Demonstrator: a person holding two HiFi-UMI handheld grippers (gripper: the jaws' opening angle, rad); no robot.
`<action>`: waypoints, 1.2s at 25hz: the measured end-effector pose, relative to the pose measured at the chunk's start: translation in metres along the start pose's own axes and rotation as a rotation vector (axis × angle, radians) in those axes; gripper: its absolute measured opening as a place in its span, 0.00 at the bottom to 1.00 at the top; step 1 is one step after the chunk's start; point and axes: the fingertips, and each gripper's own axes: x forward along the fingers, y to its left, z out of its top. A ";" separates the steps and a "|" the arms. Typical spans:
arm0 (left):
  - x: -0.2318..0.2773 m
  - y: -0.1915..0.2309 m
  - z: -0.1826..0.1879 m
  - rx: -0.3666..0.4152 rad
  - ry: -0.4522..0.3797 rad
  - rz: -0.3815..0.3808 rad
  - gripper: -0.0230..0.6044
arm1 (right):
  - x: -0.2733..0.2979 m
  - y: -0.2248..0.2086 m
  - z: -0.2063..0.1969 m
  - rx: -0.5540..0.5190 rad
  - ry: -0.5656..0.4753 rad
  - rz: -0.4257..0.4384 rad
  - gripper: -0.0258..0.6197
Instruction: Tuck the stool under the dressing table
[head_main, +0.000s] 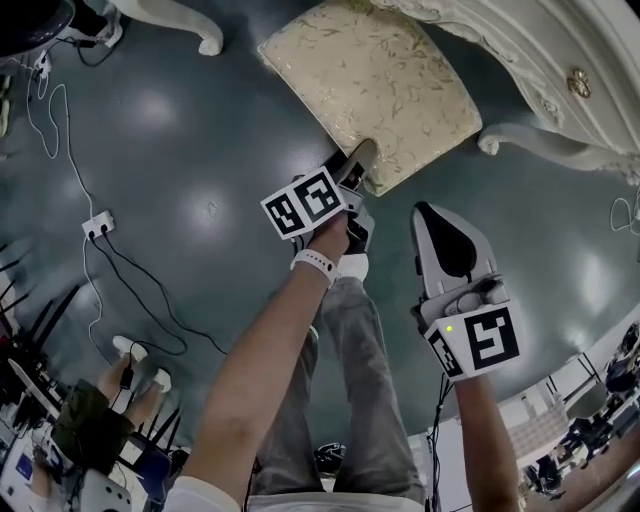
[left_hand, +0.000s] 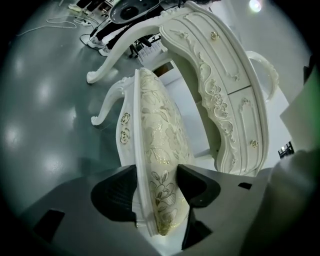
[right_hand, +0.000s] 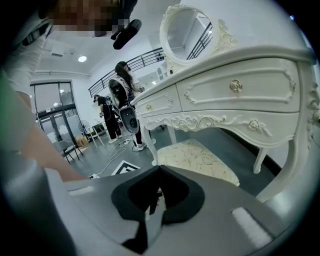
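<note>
The left gripper (left_hand: 159, 187) has its jaws clamped across the near edge of the stool (left_hand: 150, 125), one on the padded brocade cushion, the other on the white carved frame under it. The right gripper (right_hand: 158, 172) hangs free, jaws closed on nothing. The stool sits at top centre of the head view, right at the front edge of the dressing table (right_hand: 235, 95), not yet fully under. It is probably a stiff, fairly weighty frame with yielding upholstery, so the hard seat rail is the surer hold. The floor (head_main: 180, 130) is smooth, glossy dark green, likely letting the legs slide. Cables (head_main: 70, 170) trail at the left.
</note>
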 end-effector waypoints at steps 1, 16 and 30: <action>0.005 0.004 -0.003 0.000 -0.004 0.002 0.45 | 0.002 -0.004 -0.006 0.005 -0.006 -0.003 0.06; 0.044 0.000 0.001 -0.008 -0.014 0.002 0.45 | -0.013 -0.015 -0.035 0.028 -0.039 -0.029 0.06; 0.101 -0.032 0.052 0.069 0.004 -0.031 0.45 | 0.013 -0.075 -0.017 0.056 -0.087 -0.144 0.06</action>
